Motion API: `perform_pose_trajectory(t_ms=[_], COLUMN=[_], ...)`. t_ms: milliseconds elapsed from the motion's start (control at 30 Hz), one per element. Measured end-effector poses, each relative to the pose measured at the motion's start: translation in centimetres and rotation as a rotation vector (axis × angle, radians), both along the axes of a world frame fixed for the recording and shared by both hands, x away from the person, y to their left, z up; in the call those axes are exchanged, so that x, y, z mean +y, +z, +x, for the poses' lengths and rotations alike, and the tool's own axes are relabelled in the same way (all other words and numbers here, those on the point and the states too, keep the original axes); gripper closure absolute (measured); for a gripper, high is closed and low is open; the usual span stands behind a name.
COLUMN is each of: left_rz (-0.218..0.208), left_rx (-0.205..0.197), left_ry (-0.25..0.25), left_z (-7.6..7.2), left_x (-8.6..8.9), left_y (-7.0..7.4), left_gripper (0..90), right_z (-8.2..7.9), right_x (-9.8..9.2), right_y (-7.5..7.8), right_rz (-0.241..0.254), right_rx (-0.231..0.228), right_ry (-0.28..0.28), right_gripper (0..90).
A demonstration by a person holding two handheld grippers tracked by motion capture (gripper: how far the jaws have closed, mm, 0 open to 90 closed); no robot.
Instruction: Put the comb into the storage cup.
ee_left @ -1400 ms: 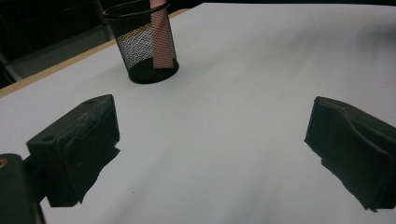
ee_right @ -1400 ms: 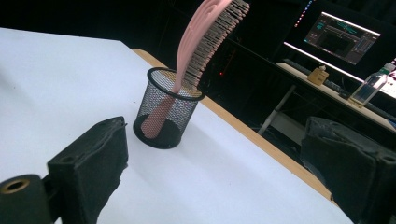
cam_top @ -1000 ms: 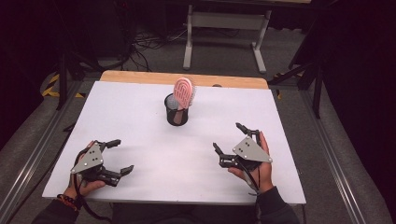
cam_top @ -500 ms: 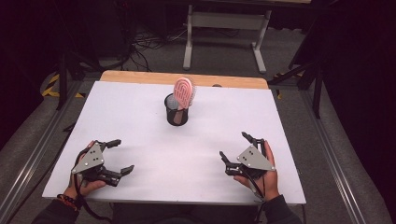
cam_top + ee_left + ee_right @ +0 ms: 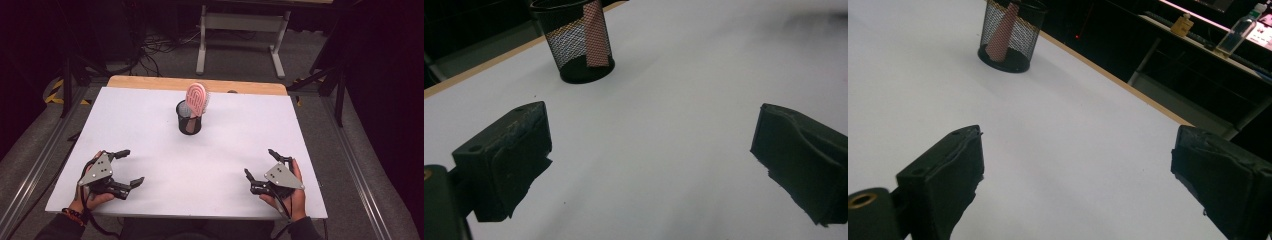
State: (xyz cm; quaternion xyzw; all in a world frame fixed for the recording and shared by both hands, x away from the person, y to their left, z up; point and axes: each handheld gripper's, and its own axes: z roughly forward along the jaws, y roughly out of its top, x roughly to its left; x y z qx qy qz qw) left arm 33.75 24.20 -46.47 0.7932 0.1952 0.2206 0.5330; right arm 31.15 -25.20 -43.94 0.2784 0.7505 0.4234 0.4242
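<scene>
Looking down from the high view, you hold the left gripper (image 5: pixel 124 167) near the table's (image 5: pixel 150 125) front left corner and the right gripper (image 5: pixel 261 163) near its front right, both low over the white surface, jaws spread wide with nothing between them. Well apart from both, toward the far middle of the table, stands the black mesh cup (image 5: pixel 189 118), upright, with a pink hairbrush (image 5: pixel 197 98) standing head-up inside it.

That high view gives you the brush head rising above the rim. The left gripper view cuts the cup (image 5: pixel 576 42) off at the top edge, so you see just the pink handle (image 5: pixel 595 35) through the mesh. The right gripper view does the same with its cup (image 5: pixel 1010 35), but adds a dark bench behind the table's wooden far edge, carrying a clear bottle (image 5: pixel 1239 31) and a small amber one (image 5: pixel 1182 23).

Beyond the table the room is dark; cables on the floor (image 5: pixel 160 50) are hard to separate.
</scene>
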Motion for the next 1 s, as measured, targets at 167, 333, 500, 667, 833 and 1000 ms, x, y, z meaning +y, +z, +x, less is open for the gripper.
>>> perform_pose_trajectory(t_ms=[167,333,500,667,833,1000], left_rz=[-0.003,0.004,0.007,0.01,0.016,0.011], left_rx=[0.008,0.011,0.008,0.006,0.001,-0.003], left_ry=[0.0,0.0,0.007,0.004,0.001,-0.005], left_z=[0.2,0.3,0.3,0.3,0.1,0.0], left_x=[0.0,-0.2,-0.3,-0.5,-0.4,-0.2], left_y=[-0.1,-0.1,-0.2,-0.1,-0.1,-0.1], left_gripper=[3.6,3.6,3.6,3.6,3.6,3.6], right_z=[-0.2,0.0,0.3,0.2,0.0,-0.1], right_x=[-1.4,-2.2,-2.1,-2.1,-1.8,-1.5], right_y=[-1.0,-1.6,-1.9,-1.9,-1.6,-1.4], right_rz=[0.013,0.038,0.048,0.06,0.08,0.07], right_rx=[0.03,0.047,0.063,0.062,0.062,0.058], right_ry=[-0.019,-0.028,-0.019,-0.016,-0.014,-0.016], right_gripper=[4.5,3.6,3.6,3.6,3.9,3.9])
